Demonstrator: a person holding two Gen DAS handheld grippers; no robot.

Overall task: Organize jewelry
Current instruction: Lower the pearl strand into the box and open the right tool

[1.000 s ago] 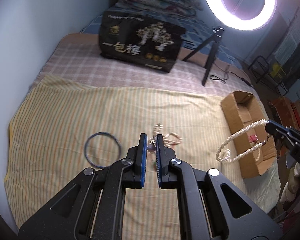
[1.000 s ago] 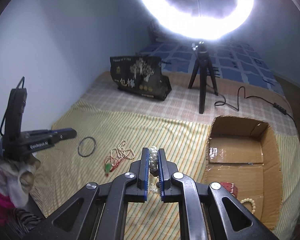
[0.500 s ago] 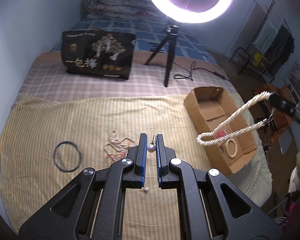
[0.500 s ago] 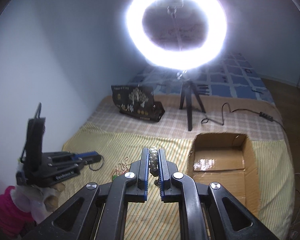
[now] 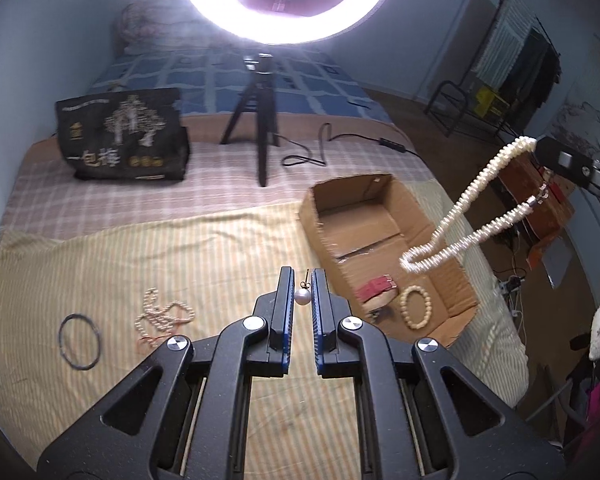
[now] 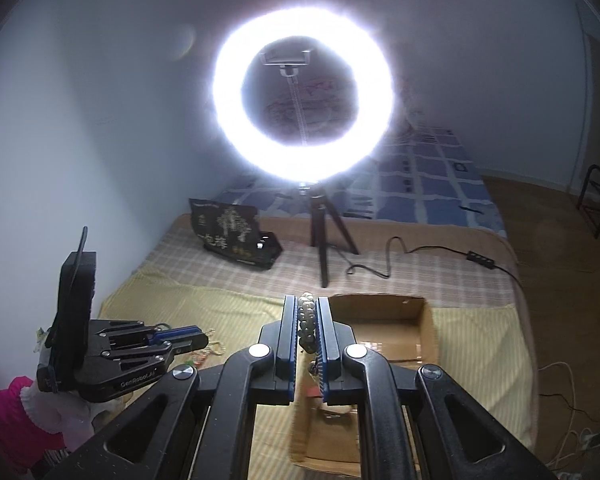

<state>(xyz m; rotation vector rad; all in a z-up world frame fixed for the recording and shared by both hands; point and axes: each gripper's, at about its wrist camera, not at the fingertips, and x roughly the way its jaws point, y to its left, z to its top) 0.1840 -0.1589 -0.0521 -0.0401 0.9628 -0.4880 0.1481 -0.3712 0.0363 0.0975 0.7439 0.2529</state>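
left gripper [image 5: 302,280] clamps pearl earring [image 5: 302,297]: tiny, slippery, hold at bead | right gripper [image 6: 308,308] pinches pearl necklace [image 5: 472,208]: limp, swings; box [image 5: 380,216] below

A lit ring light [image 5: 288,0] stands on a black tripod [image 5: 256,120] on the bed [image 5: 140,196], its cable [image 5: 340,148] trailing right. A black printed bag [image 5: 124,140] leans beside it. A clothes rack [image 5: 512,60] stands by the far wall.
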